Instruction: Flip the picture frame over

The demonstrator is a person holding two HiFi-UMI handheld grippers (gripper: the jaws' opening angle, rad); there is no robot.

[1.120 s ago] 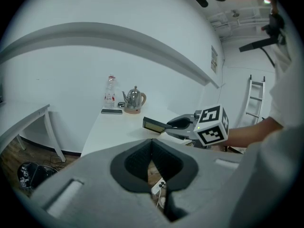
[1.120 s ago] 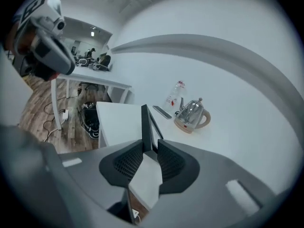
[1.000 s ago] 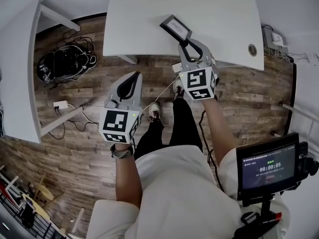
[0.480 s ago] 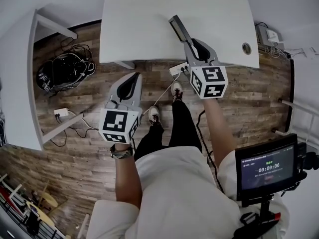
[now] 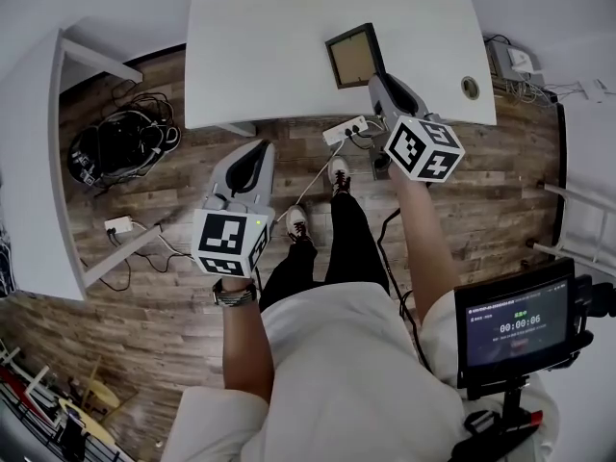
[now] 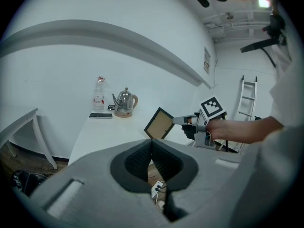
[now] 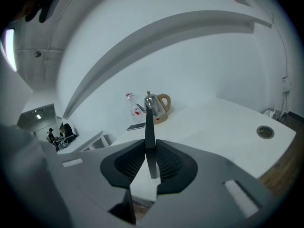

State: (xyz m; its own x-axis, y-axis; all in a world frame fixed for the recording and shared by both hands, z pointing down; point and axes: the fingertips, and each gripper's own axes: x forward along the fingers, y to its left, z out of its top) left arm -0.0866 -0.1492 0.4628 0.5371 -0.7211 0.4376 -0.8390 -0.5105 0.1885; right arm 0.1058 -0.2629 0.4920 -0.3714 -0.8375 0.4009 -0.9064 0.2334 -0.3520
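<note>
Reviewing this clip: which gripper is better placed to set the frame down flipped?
Right. The right gripper, jaws closing, clamps the picture frame by its edge above the table. The left gripper is shut, empty, short of the table.

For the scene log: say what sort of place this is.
Likely an office or lab workroom: plain white tables, a kettle and water bottle on one, loose cables on the wood floor.

Head view looks steeply down on the tabletop [image 5: 289, 56]. Both gripper views face nearly level across it, sharing the kettle [image 6: 125, 101].
</note>
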